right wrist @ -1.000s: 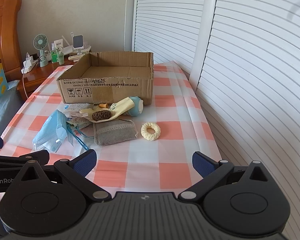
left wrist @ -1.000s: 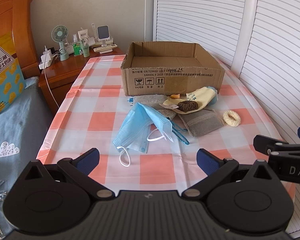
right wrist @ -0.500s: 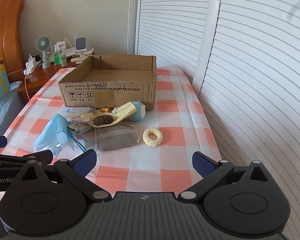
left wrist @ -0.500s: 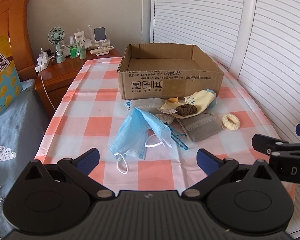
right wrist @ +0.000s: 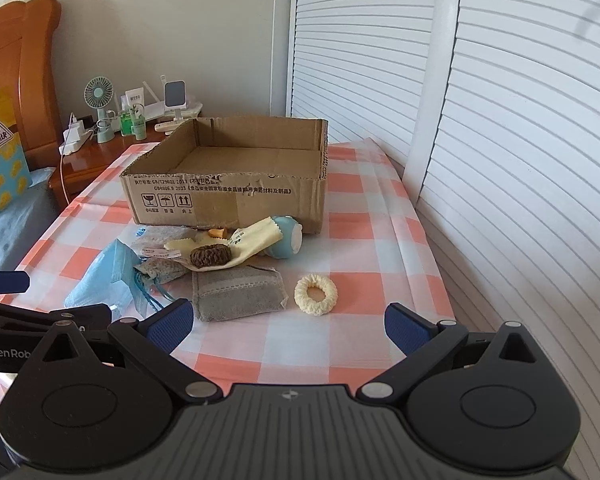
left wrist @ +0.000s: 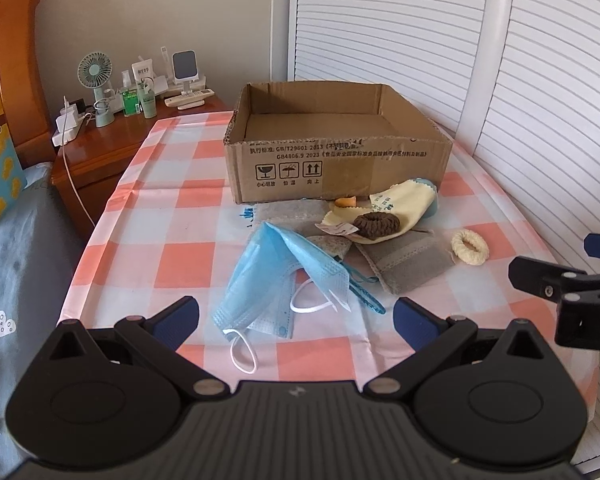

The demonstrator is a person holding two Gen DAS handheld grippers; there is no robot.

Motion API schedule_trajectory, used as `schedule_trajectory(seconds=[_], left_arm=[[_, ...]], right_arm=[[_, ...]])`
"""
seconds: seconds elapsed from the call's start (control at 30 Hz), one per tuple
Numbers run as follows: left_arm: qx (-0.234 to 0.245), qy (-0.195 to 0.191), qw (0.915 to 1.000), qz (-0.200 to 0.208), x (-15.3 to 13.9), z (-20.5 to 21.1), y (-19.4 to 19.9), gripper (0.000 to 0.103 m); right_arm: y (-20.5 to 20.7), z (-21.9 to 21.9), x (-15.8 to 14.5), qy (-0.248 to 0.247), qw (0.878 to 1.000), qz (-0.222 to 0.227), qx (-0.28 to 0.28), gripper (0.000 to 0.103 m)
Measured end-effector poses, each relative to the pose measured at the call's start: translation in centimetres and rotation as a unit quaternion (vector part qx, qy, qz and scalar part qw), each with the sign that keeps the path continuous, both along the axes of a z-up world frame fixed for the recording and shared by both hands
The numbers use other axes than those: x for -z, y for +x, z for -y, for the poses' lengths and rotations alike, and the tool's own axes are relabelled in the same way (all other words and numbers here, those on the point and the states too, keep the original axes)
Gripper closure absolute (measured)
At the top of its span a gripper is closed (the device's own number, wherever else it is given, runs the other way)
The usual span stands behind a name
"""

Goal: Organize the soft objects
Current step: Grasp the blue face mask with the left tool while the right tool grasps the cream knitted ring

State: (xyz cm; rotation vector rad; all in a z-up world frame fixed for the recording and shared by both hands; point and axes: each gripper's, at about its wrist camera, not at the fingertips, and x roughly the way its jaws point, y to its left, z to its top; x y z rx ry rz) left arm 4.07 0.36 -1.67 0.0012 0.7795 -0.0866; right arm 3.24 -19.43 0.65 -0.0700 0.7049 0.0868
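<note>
An open cardboard box with nothing in it stands at the far middle of the checked tablecloth. In front of it lies a heap of soft things: blue face masks, a grey pouch, a brown scrunchie on a yellow cloth, and a cream scrunchie off to the right. My left gripper is open, above the near edge by the masks. My right gripper is open too, just short of the cream scrunchie.
A wooden nightstand at the far left carries a small fan, bottles and chargers. A bed with a wooden headboard lies along the left. White louvred doors close off the right side.
Both grippers have pulled back and risen a little, so the box and heap sit slightly farther off. Nothing on the table has moved.
</note>
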Motion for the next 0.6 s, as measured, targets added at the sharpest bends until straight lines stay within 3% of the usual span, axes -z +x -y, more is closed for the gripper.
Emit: schedule_trajectory(seconds=[0.37,0.6], left_arm=[[0.012,0.011,0.9997,0.018,0.1,-0.2,4.8,0.000],[0.008,0.019,0.9997,-0.014,2.7,-0.9,6.8,0.000]], right_arm=[[2.8,1.1,2.4,0.004,0.999,-0.031,0.023,0.000],[4.1,1.4,3.4,-0.002,0.999,-0.046,0.028,0.000]])
